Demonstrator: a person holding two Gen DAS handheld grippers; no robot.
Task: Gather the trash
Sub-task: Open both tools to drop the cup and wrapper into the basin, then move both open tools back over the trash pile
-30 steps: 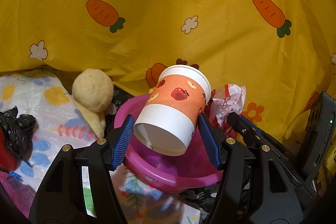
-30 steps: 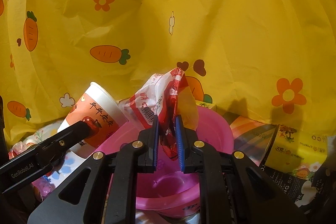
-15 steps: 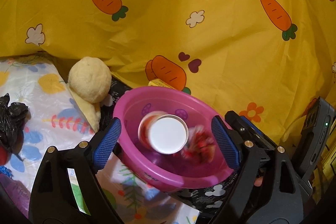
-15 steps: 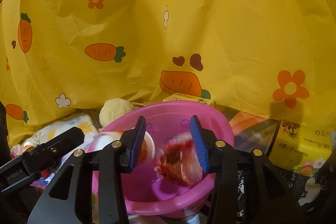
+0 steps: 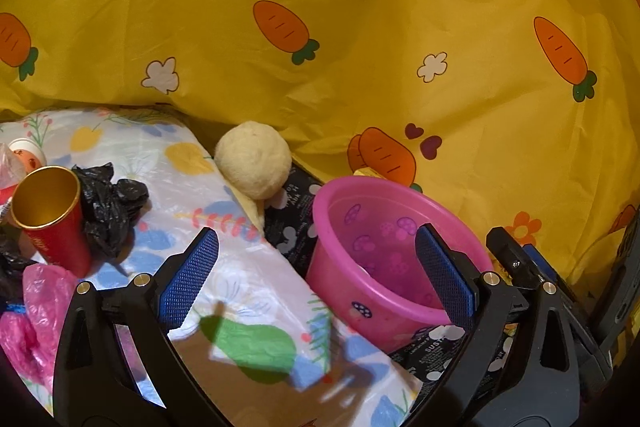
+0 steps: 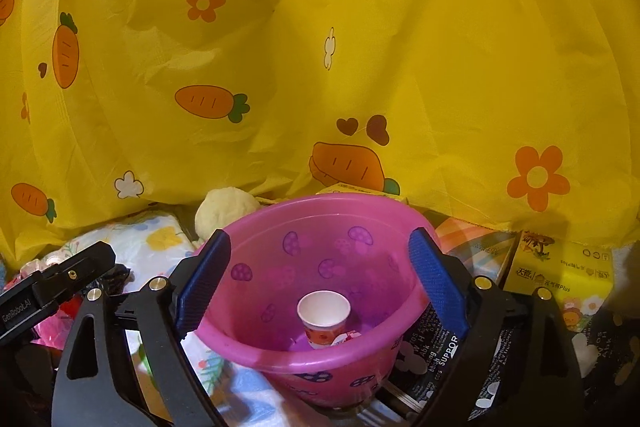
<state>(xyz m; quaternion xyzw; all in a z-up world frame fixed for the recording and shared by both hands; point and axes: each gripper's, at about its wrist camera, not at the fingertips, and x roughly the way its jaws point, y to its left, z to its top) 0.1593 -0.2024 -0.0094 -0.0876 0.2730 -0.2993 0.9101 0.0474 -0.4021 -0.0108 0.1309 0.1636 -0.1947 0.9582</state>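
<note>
With the paper cup [image 6: 323, 310] upright inside the pink basin [image 6: 280, 355], both grippers' jaws are opening, nothing between them, so swing the left gripper [image 5: 316, 271] toward the red cup [image 5: 52, 217] left of the basin, approaching squarely.

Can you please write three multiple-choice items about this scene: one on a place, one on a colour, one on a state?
1. Where is the paper cup?
A. inside the pink basin
B. on the flowered sheet
C. between the right gripper's jaws

2. What colour is the outside of the metal cup beside the black bag?
A. blue
B. red
C. green

3. What does the left gripper hold?
A. the paper cup
B. the pale ball
C. nothing

Answers: 1 A, the right wrist view shows it standing on the basin's bottom. 2 B, its wall is red, its inside golden. 3 C, its jaws are opening and nothing lies between them.
</note>
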